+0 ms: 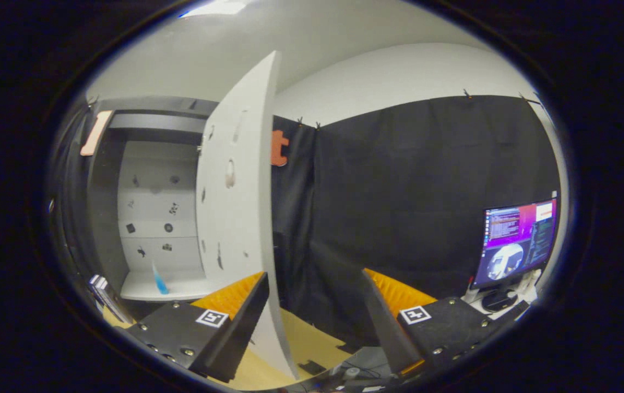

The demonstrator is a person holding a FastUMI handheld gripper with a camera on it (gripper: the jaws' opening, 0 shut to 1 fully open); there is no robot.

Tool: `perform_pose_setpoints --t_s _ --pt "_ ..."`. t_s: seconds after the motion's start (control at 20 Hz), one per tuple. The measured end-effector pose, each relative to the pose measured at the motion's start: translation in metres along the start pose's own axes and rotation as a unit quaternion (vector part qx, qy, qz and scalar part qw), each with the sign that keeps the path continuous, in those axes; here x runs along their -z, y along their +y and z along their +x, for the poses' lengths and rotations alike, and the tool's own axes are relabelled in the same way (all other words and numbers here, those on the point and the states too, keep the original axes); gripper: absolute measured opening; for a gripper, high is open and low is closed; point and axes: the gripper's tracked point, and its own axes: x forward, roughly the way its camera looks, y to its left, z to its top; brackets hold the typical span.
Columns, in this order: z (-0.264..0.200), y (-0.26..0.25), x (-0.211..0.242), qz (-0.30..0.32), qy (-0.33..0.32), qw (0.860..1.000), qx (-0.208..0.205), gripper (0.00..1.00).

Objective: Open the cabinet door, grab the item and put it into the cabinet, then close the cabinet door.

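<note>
Standing wide apart, the two fingers of the gripper (312, 322) hold nothing at all. The thin edge of the cabinet door (238, 180) sits in the gap between them, much closer to the left finger (235, 305). It looks like the door edge may be touching the inside of that finger, but I cannot tell for sure. The right finger (393, 305) is well apart from the door and touches nothing.

The white door is swung open and stands edge-on to the gripper. It has small dark marks and a few shallow dents on its face. Past the left finger is the open cabinet (153, 213), with a white back wall dotted with little dark marks and a dark frame around it.

The item (159, 281) is a small blue thing. It stands tilted on the cabinet's white bottom shelf (180, 290), close to the shelf's front edge and near the middle of the opening. It is inside the cabinet, beyond the left finger.

A tan bench (306, 338) shows below the fingers and under the door's bottom corner. Off beyond the right finger, at the far right end of the bench, a monitor (516, 240) is lit up on its stand.
</note>
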Motion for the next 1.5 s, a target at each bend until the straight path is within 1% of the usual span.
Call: perform_pose_setpoints --t_s 0.15,0.35,0.55,0.7,0.75,0.9,1.05,1.3,1.5 --pt "0.025 -0.027 0.005 -0.012 0.01 1.0 0.024 0.99" --pt "0.054 -0.033 0.019 -0.034 0.02 0.999 0.023 1.0" --pt "0.066 -0.019 0.037 -0.033 0.038 0.999 -0.008 1.0" --pt "0.07 -0.003 0.042 -0.036 0.043 0.997 -0.045 1.0" --pt "0.07 0.0 0.043 -0.041 0.047 0.997 -0.05 1.0" --pt "0.071 0.004 0.049 -0.04 0.058 0.995 -0.064 0.96" --pt "0.068 0.012 0.052 -0.028 0.076 0.992 -0.092 0.95" --pt "0.058 0.021 0.049 -0.038 0.072 0.992 -0.101 0.95" --pt "0.05 0.025 0.047 -0.051 0.064 0.992 -0.1 0.95"
